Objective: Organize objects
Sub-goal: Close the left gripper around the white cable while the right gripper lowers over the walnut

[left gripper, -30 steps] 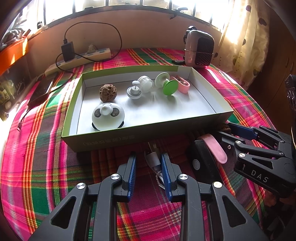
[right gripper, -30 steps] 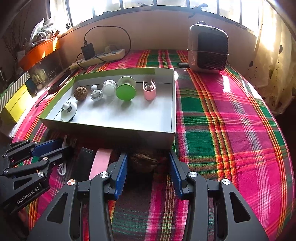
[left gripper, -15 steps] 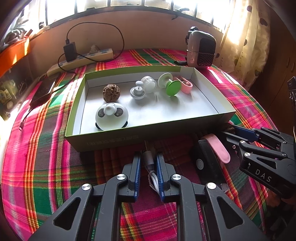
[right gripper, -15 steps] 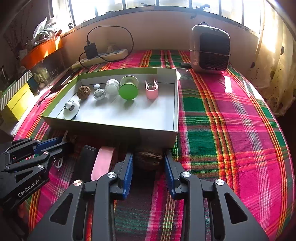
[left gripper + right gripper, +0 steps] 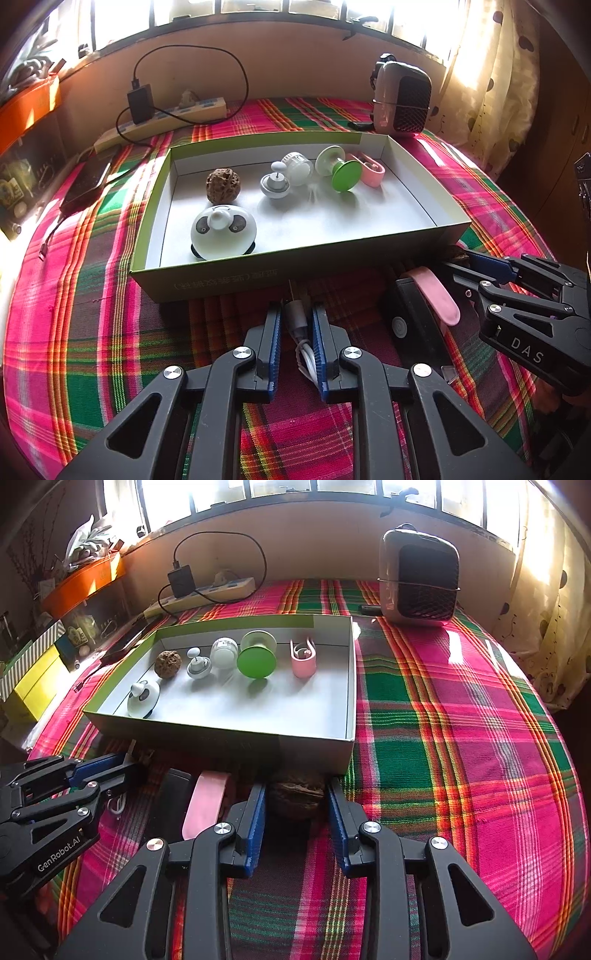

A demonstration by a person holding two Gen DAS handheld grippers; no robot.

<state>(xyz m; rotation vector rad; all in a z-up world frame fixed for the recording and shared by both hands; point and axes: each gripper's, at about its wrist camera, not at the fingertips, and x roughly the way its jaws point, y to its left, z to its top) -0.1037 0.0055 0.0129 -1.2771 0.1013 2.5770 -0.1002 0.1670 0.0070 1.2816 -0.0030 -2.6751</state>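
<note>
— Where's the cable (image 5: 300, 332)?
— On the cloth (image 5: 92, 314) before the box (image 5: 295, 264), pinched by the left gripper (image 5: 295, 325).
— And the right gripper (image 5: 296, 805)?
— It flanks the walnut (image 5: 295, 799); contact unclear, can't tell.
</note>
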